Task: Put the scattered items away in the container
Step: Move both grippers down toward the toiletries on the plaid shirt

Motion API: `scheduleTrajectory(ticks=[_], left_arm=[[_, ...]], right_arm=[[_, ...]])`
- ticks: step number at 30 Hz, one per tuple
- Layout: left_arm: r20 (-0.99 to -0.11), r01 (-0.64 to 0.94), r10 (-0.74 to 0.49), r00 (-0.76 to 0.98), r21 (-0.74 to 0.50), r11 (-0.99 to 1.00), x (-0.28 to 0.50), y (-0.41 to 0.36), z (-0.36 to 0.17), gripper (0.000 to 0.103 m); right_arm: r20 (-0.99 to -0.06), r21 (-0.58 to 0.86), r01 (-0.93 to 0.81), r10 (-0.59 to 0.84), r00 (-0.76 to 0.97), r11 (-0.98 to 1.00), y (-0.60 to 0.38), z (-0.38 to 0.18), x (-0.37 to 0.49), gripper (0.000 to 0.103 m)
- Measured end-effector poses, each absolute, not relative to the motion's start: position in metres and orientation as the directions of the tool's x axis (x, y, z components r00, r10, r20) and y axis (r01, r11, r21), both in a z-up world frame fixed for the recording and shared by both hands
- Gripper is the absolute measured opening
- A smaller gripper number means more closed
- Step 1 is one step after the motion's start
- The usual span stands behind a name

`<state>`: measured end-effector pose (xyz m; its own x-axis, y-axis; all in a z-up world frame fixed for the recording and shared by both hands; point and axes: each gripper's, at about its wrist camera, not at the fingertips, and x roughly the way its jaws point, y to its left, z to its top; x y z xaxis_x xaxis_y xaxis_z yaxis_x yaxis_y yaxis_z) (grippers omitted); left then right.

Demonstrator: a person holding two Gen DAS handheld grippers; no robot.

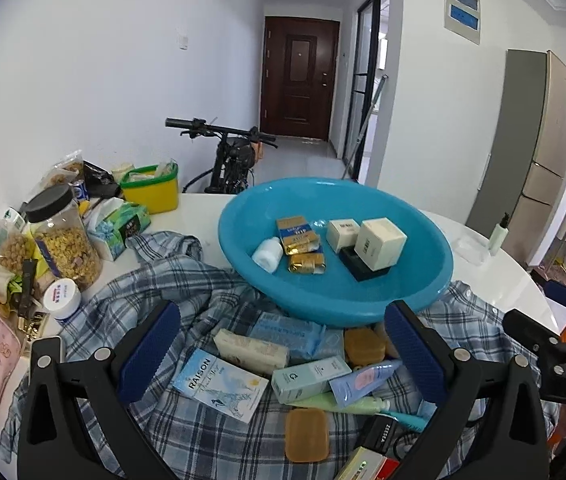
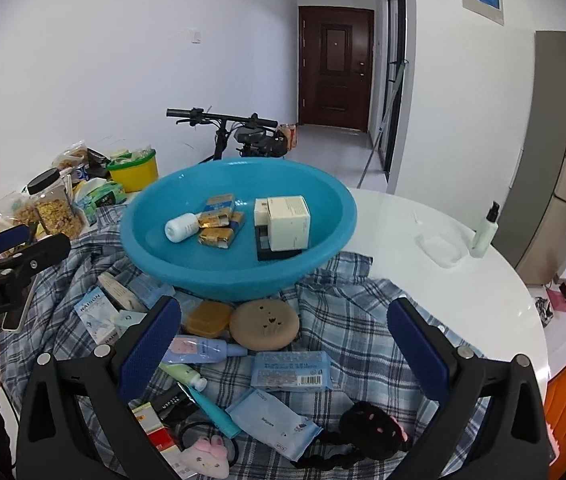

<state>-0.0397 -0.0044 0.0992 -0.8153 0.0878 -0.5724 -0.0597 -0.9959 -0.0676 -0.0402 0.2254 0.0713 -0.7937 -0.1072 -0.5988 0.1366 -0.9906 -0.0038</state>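
**White round table, both grippers idle over the clutter**

White round table (image 2: pixel 463 280) with a blue plaid shirt (image 2: pixel 343 320) spread over its near part; hallway and dark door (image 2: pixel 335 68) behind.

Nearest: left gripper (image 1: pixel 283 356), jaws spread wide, nothing between them. It hangs above a RAISON box (image 1: pixel 219 384), a pale green box (image 1: pixel 311 376), a lilac tube (image 1: pixel 363 380) and an amber soap bar (image 1: pixel 307 434), all on the shirt.

Right gripper (image 2: pixel 283 352) also released and empty, over a blue wipes pack (image 2: pixel 291 370), a light-blue sachet (image 2: pixel 271 424), a black plush hairband (image 2: pixel 371 428) and a round tan puff (image 2: pixel 265 324).

Mid: blue basin (image 2: pixel 155 256) sits on the shirt's far edge. Inside: white bottle (image 2: pixel 181 227) on its side, gold-wrapped packets (image 2: pixel 217 226), cream boxes (image 2: pixel 287 222) stacked on a dark flat case (image 2: pixel 279 255).

Far left: cereal jar (image 1: pixel 65 236), tissue pack (image 1: pixel 119 226), yellow tub (image 1: pixel 151 192). Far right: pump bottle (image 2: pixel 485 232). Bicycle (image 2: pixel 239 132) behind the table.
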Motion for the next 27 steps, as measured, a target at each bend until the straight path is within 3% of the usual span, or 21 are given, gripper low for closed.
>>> scheduleTrajectory(ticks=[12,19,27], left_arm=[[-0.550,-0.096,0.136,-0.824,-0.101,-0.990,-0.037,-0.011,0.111,0.103],[-0.561,-0.099,0.097,-0.822,-0.028,-0.995,-0.035,-0.004,0.110,0.103],[-0.608,-0.108,0.104,-0.787,-0.030,-0.994,-0.038,-0.001,0.093,0.103]], right_arm=[[-0.567,0.011,0.142,-0.123,-0.815,-0.990,0.228,0.096,-0.040,0.103],[-0.571,-0.001,0.152,-0.125,-0.812,-0.988,0.225,0.093,-0.039,0.103],[-0.592,0.009,0.158,-0.132,-0.795,-0.987,0.226,0.081,-0.035,0.103]])
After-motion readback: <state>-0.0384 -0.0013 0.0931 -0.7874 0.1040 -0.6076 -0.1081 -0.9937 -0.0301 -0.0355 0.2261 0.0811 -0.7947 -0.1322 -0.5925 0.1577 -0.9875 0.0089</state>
